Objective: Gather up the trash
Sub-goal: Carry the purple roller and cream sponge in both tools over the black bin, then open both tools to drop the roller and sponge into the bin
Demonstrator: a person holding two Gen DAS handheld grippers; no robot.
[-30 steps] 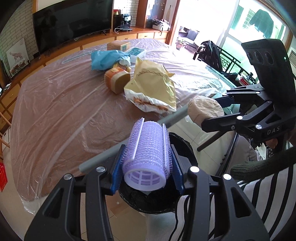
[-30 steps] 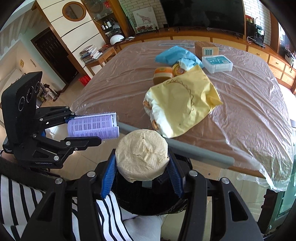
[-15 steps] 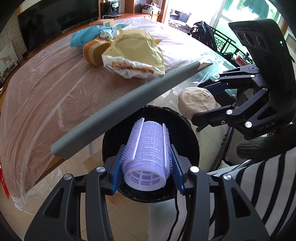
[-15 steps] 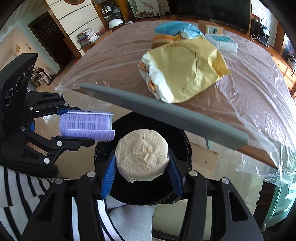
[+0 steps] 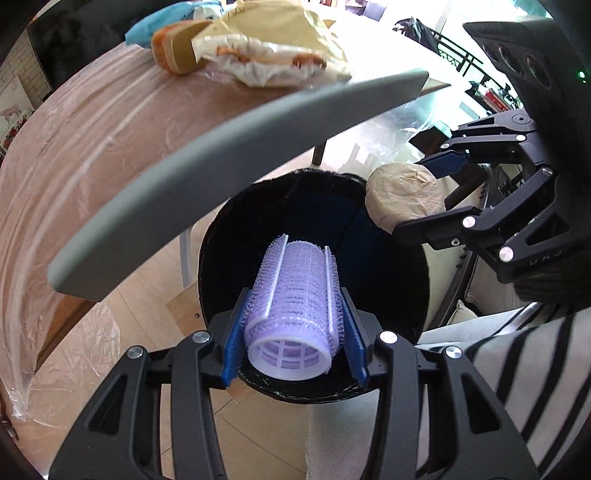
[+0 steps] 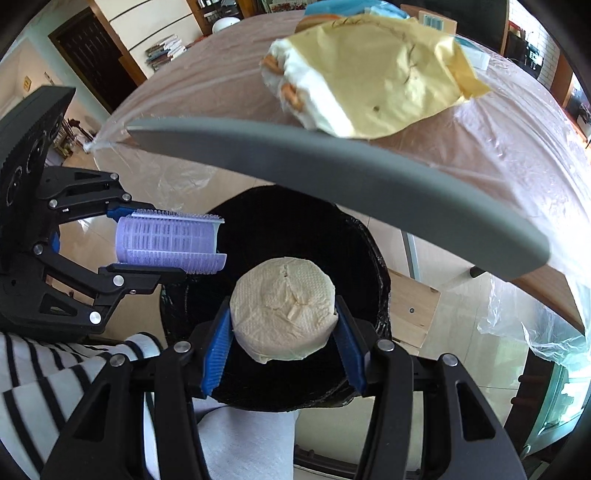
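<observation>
My left gripper (image 5: 293, 325) is shut on a purple hair roller (image 5: 293, 306) and holds it over the mouth of a black trash bin (image 5: 388, 266) below the table edge. It also shows in the right wrist view (image 6: 168, 243). My right gripper (image 6: 282, 332) is shut on a round wad of beige tissue (image 6: 284, 306), also over the bin (image 6: 295, 229). In the left wrist view the tissue (image 5: 404, 195) sits at the bin's right rim.
A grey chair back (image 5: 221, 147) arcs across above the bin. On the plastic-covered table (image 5: 74, 140) lie a yellow paper bag (image 6: 380, 62), an orange-brown pack (image 5: 177, 48) and a blue bag (image 5: 155, 26). My striped sleeve (image 5: 517, 350) is at right.
Both grippers have dropped lower and closer to the bin, from table height to below the chair back. The bin mouth now fills the view under both held items.
</observation>
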